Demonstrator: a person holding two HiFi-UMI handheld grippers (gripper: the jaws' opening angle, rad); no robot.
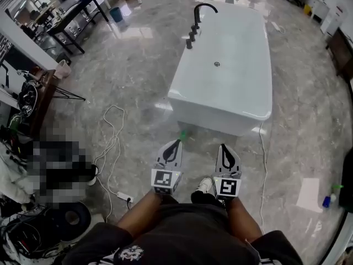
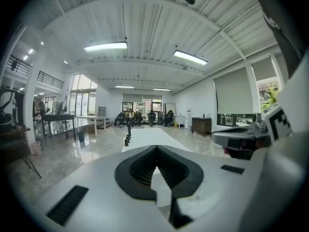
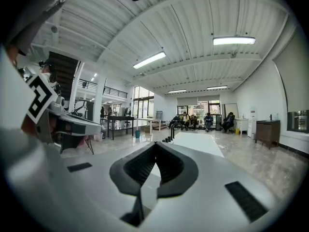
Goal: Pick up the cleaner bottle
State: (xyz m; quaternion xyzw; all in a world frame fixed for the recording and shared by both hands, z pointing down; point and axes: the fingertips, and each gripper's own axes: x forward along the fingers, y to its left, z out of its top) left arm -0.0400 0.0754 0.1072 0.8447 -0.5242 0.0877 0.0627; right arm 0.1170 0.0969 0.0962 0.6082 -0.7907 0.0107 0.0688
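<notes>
Head view: holding left gripper [image 1: 177, 142] and right gripper [image 1: 223, 147] side by side at the waist, aiming at bathtub [image 1: 182, 90], probably resting between moves; tub showing only its drain; what looks like the cleaner bottle [image 1: 329, 199] standing well apart, near floor's [image 1: 138, 76] right edge. Left gripper view: jaws pressing together, gripping nothing. Right gripper view: likewise clenching on nothing.
</notes>
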